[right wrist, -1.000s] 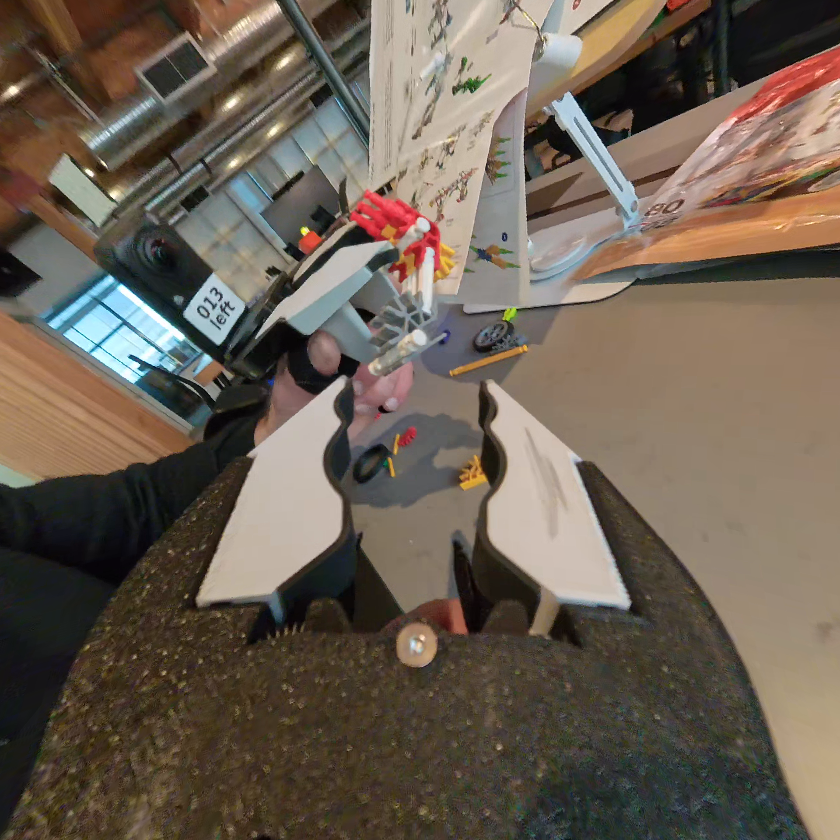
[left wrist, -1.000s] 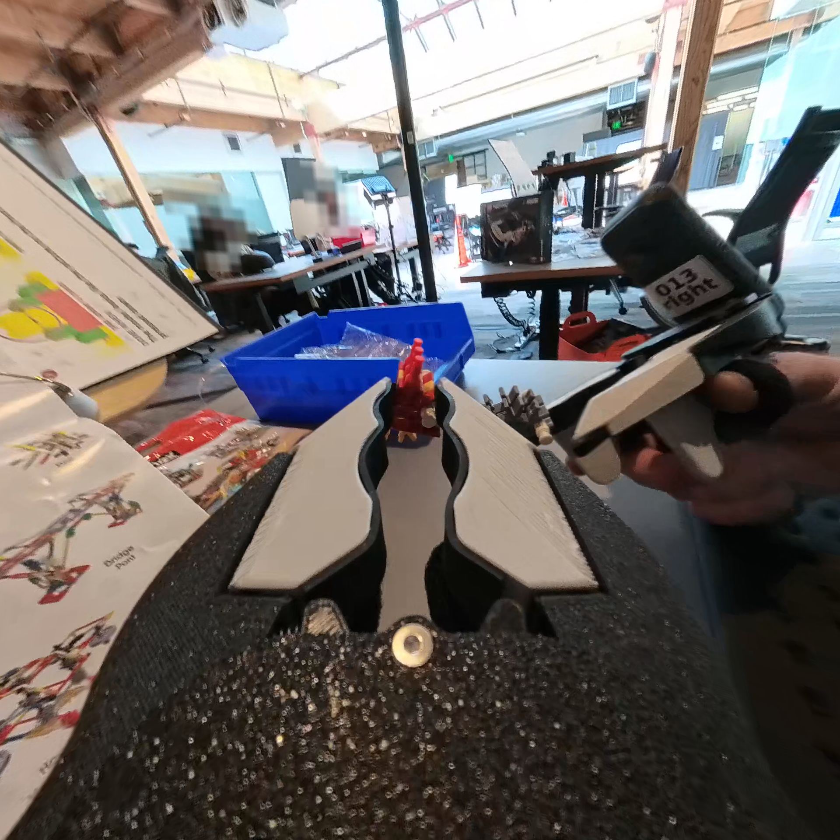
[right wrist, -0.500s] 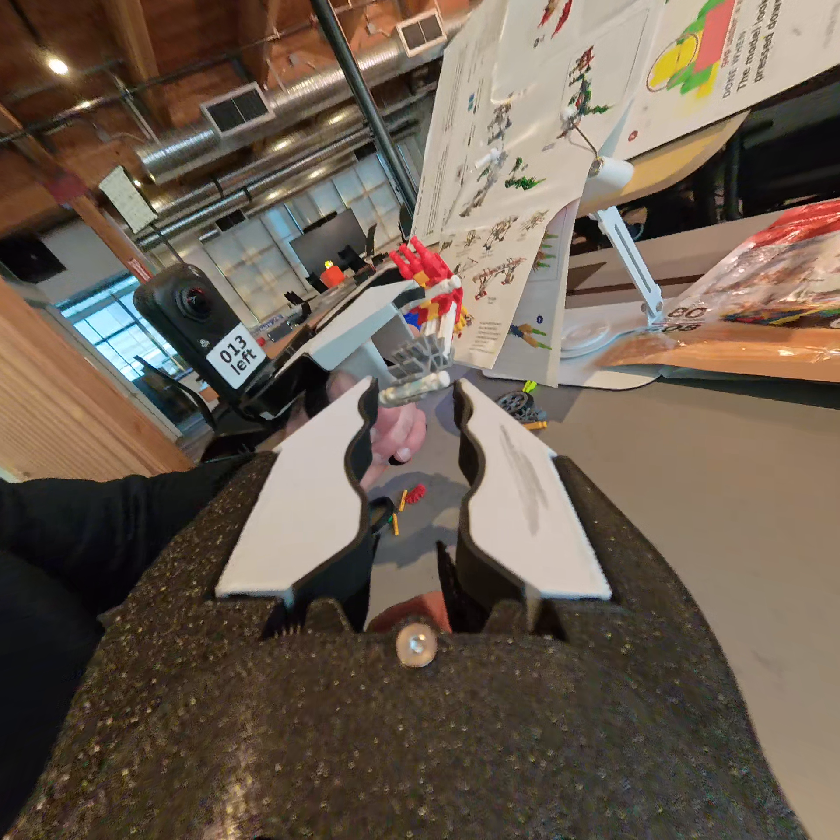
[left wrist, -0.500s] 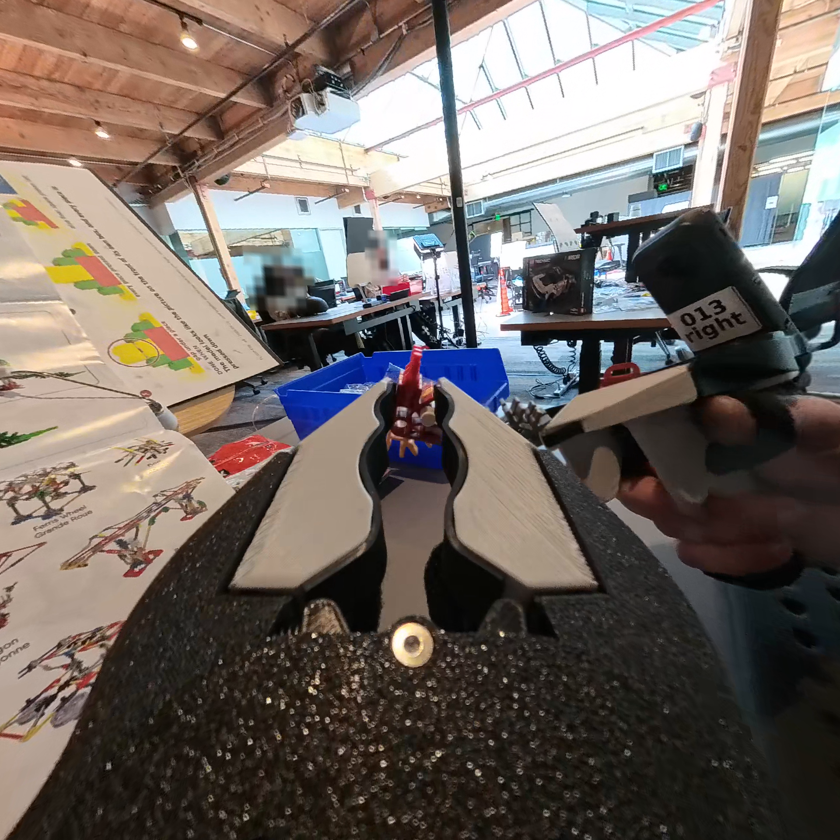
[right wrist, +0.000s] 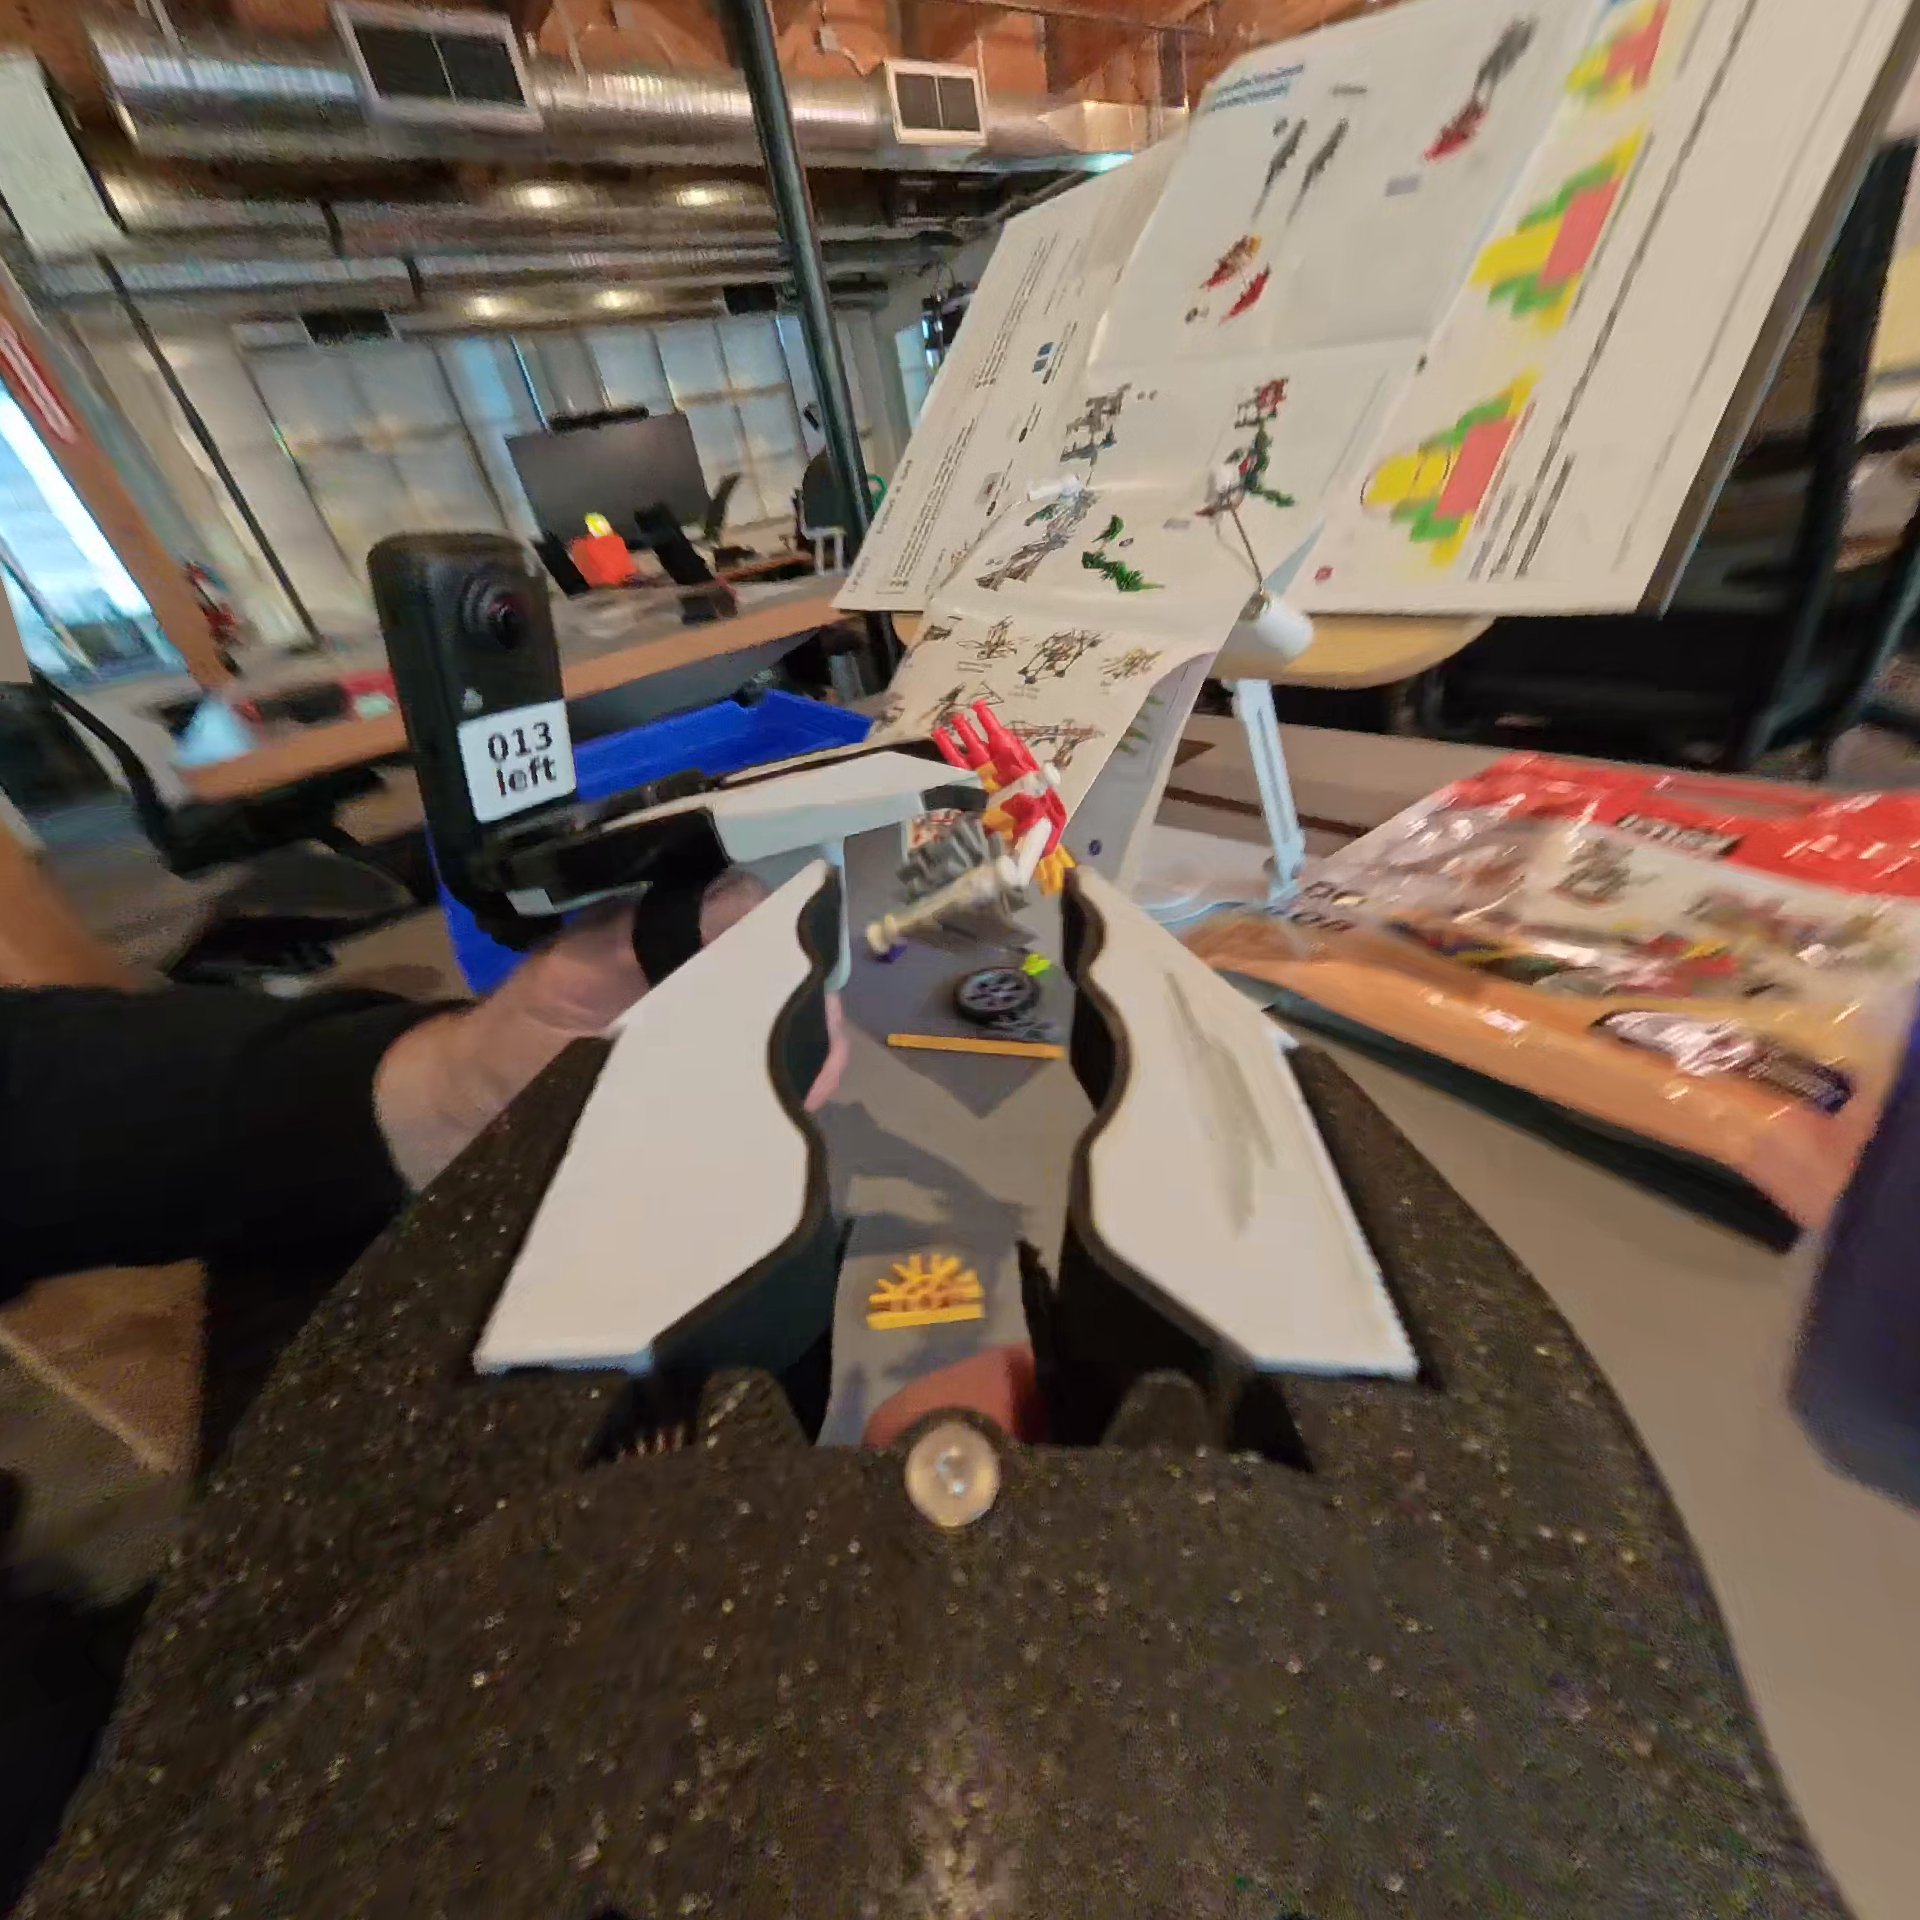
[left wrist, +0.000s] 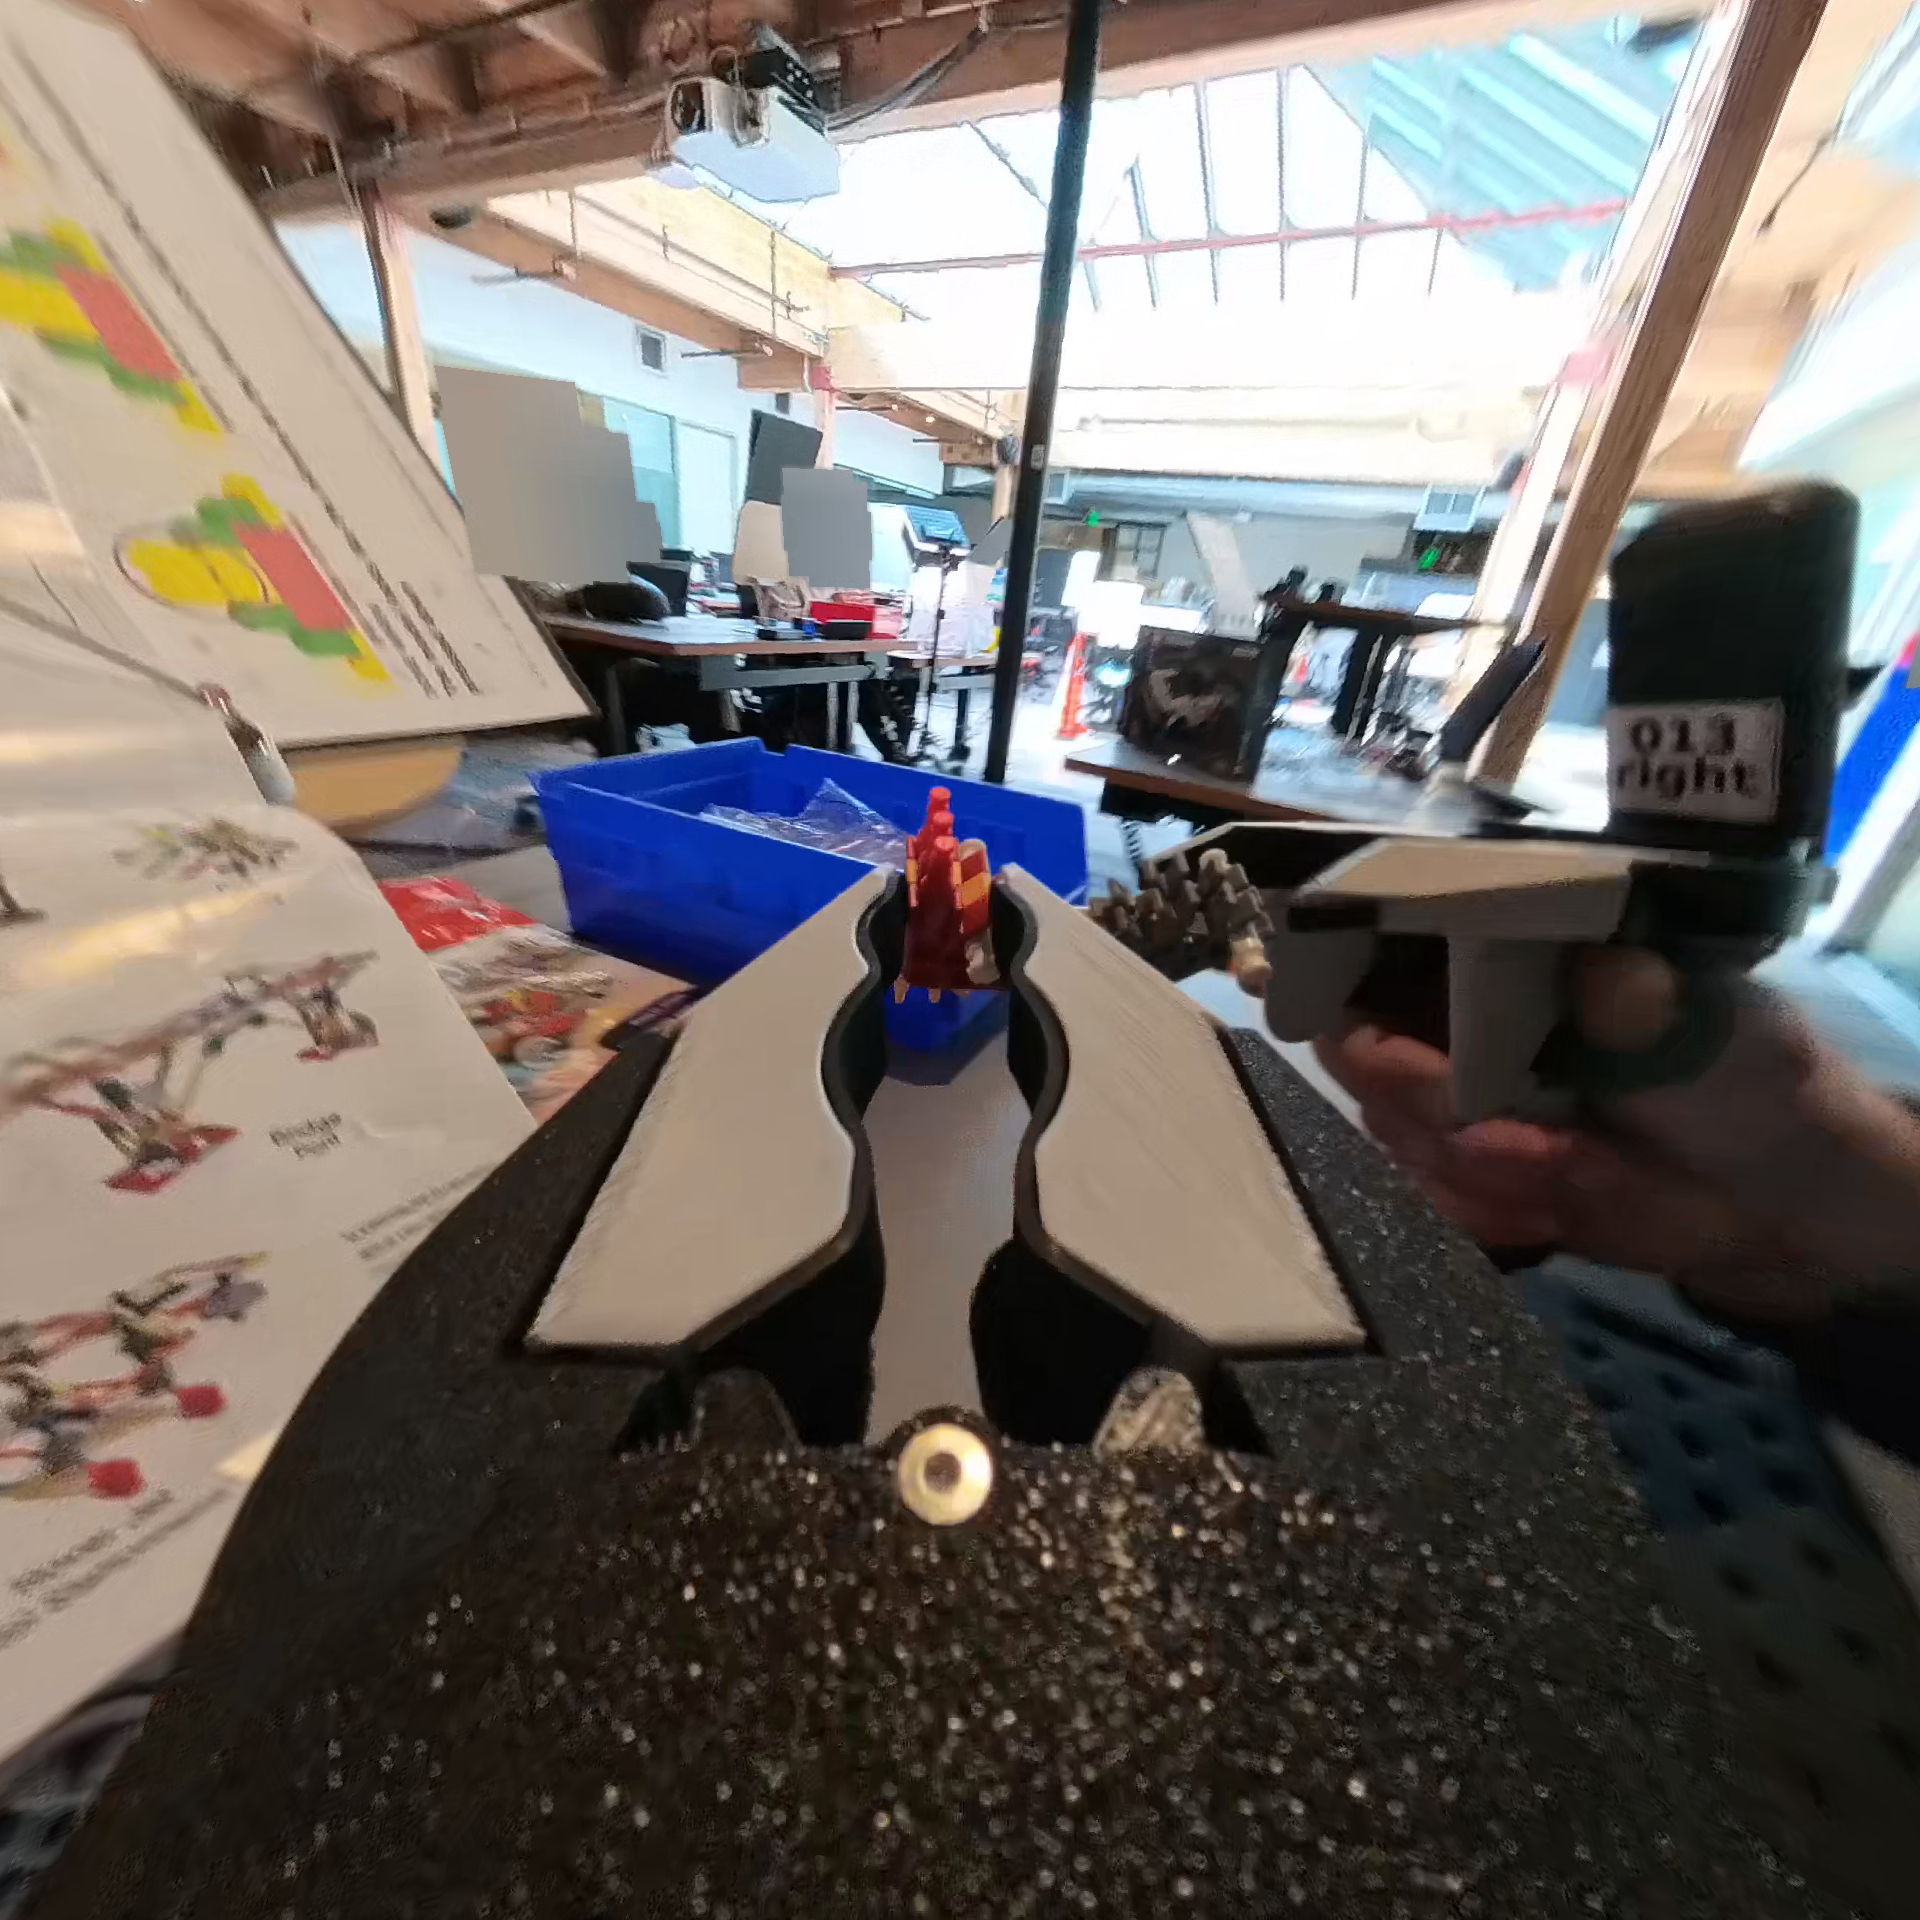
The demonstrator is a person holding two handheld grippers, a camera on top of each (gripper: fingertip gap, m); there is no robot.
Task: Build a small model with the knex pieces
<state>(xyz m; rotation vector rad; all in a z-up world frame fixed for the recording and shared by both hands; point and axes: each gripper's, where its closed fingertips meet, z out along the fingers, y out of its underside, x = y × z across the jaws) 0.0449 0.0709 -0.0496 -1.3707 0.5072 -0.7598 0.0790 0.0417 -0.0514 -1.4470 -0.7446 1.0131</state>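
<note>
My left gripper [left wrist: 943, 904] is shut on a small toy assembly [left wrist: 940, 914] of red, yellow, white and grey snap-together pieces, held in the air. In the right wrist view the assembly [right wrist: 1023, 805] hangs from the left gripper's fingertips, with a grey toothed connector [right wrist: 951, 857] and a white rod [right wrist: 940, 904] sticking out toward me. My right gripper [right wrist: 951, 894] is open. The white rod lies between its fingertips with space on both sides. In the left wrist view the right gripper [left wrist: 1283, 935] sits just right of the grey connector [left wrist: 1184, 909].
A blue bin [left wrist: 675, 862] with clear bags stands behind. A propped instruction sheet [right wrist: 1299, 416] hangs at the left of the table. A bag of parts [right wrist: 1610, 914], a small wheel [right wrist: 997, 992], a yellow rod [right wrist: 977, 1044] and a yellow connector [right wrist: 925, 1294] lie on the grey table [right wrist: 1558, 1351]. Across from one pair of fingers to the other is roughly 5 centimeters.
The right gripper moved in to the assembly, narrowed its fingers around the white rod, then widened them again. The left gripper kept its hold on the assembly and tilted a little.
</note>
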